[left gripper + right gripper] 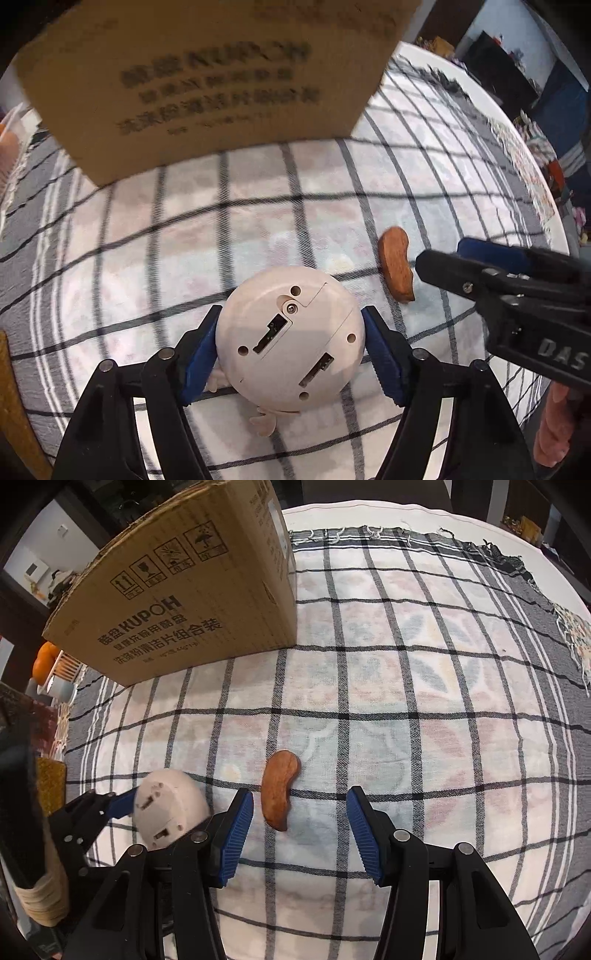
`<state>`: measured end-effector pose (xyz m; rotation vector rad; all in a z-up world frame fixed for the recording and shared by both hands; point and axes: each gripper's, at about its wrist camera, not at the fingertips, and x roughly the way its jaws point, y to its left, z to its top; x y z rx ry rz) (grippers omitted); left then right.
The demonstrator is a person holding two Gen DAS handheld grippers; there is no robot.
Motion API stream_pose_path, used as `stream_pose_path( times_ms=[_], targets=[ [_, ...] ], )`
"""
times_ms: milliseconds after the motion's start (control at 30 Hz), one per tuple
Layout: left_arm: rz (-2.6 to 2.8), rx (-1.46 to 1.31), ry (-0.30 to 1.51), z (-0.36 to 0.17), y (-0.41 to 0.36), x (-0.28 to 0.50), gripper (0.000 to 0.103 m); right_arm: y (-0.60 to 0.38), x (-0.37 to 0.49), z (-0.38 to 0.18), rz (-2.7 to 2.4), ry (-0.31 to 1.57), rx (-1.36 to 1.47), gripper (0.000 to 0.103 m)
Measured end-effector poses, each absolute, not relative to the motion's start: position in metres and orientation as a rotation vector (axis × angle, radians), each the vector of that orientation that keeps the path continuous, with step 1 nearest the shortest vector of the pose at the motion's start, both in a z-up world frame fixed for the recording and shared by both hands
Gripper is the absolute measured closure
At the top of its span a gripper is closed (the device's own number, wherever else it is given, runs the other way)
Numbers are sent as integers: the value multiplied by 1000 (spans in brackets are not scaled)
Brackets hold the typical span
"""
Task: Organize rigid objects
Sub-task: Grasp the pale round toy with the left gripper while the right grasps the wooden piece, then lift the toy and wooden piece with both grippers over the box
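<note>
A round white plastic toy (288, 343) sits between the blue pads of my left gripper (290, 332), its flat underside with slots and screw holes turned toward the camera. Both pads touch its sides, so the gripper is shut on it. In the right wrist view the same toy (168, 808) shows at lower left, tilted. A curved brown wooden piece (279, 790) lies on the checked cloth just ahead of my right gripper (300, 792), nearer its left finger. That gripper is open and holds nothing. In the left wrist view the wooden piece (397, 269) lies beside the right gripper (443, 254).
A large cardboard box (192, 602) with printed text stands at the back left on the checked tablecloth (406, 701). Beyond it at the far left are an orange fruit (46, 661) and small cups (61, 688). A hand (557, 424) shows at the lower right.
</note>
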<state>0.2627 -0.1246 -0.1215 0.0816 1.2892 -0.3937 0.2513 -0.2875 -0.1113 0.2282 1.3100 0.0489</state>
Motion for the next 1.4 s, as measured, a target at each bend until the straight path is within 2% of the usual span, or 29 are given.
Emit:
stream_pose_path(
  times_ms=[233, 500, 567, 800, 967, 1167, 1400],
  targets=[
    [-322, 38, 1236, -105, -93, 266, 30, -273, 255, -116, 35, 1317, 212, 49],
    [-287, -7, 1249, -111, -70, 268, 30, -254, 265, -127, 15, 1333, 187, 50],
    [-289, -10, 1252, -112, -67, 268, 30, -253, 267, -130, 2, 1341, 183, 56],
    [-281, -9, 1250, -115, -66, 273, 30, -248, 273, -141, -29, 1370, 181, 66],
    [-274, 4, 1240, -114, -67, 273, 30, -247, 276, -145, -45, 1375, 161, 79],
    [-274, 15, 1219, -109, -70, 271, 30, -251, 272, -140, -52, 1351, 152, 81],
    [-302, -18, 1184, -90, -67, 269, 30, -248, 259, -109, -42, 1274, 147, 81]
  ],
)
